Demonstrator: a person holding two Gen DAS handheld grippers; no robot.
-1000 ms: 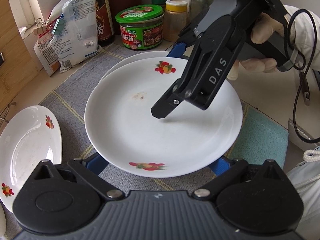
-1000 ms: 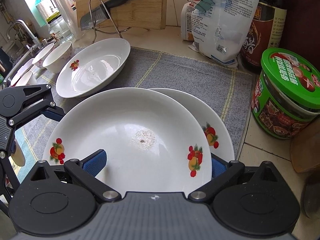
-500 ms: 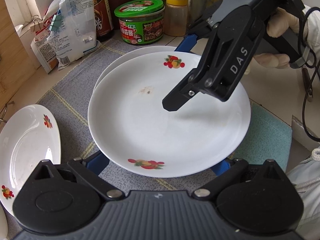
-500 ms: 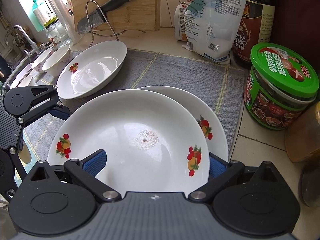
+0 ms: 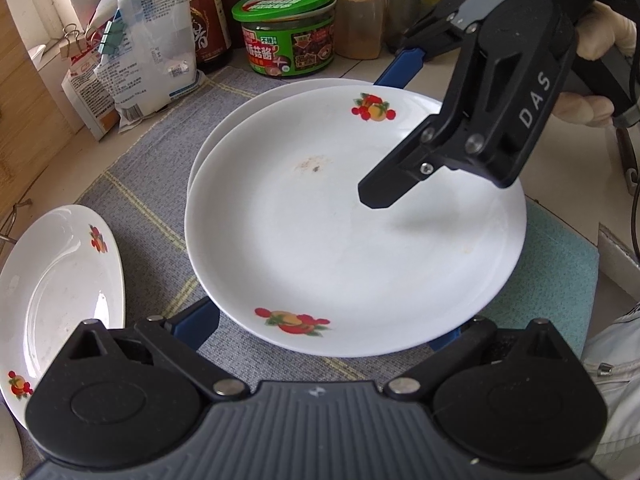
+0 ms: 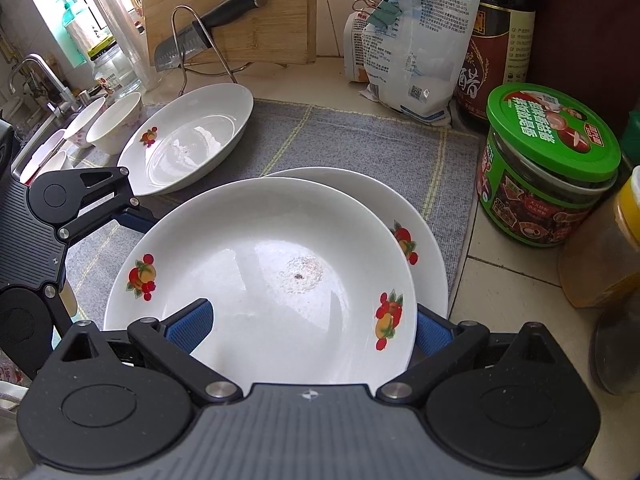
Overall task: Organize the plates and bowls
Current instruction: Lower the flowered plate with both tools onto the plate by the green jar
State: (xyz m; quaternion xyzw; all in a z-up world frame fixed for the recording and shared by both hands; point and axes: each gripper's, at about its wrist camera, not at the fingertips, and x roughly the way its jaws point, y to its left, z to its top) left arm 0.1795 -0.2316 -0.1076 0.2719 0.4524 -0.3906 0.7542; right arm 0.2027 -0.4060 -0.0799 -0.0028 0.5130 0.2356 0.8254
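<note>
1. White porcelain fills both views: the top plate (image 5: 352,240), marked with fruit prints and a small brown speck near its centre, is seen over the lower plate (image 5: 248,116). It is offset toward the person, so that a crescent of the lower rim shows on the far side.
2. Compared with a second ago, the right gripper (image 6: 304,328) is drawn back across the top plate toward its rim, and the green-lidded jar (image 5: 288,32) is seen nearer and larger. The overlap of the two plates is hardly altered.
3. The jaws of the right gripper are spread wide. One blue pad is laid over the plate's inner slope and the other is placed outside the rim. No clamping is seen, and whether the pad touches the porcelain cannot be told.
4. The jaws of the left gripper (image 5: 320,332) are also spread wide, with both blue fingers passed under the near rim. Whether the plate is borne by them cannot be told.
5. The stacking of this pair is judged nearly done, with only the centring of the top plate left.
6. The third plate (image 5: 60,292) is left alone on the grey mat (image 5: 152,184), and the bowls (image 6: 116,120) are still grouped at the far end of the desk (image 6: 500,300), so much of the task remains.
</note>
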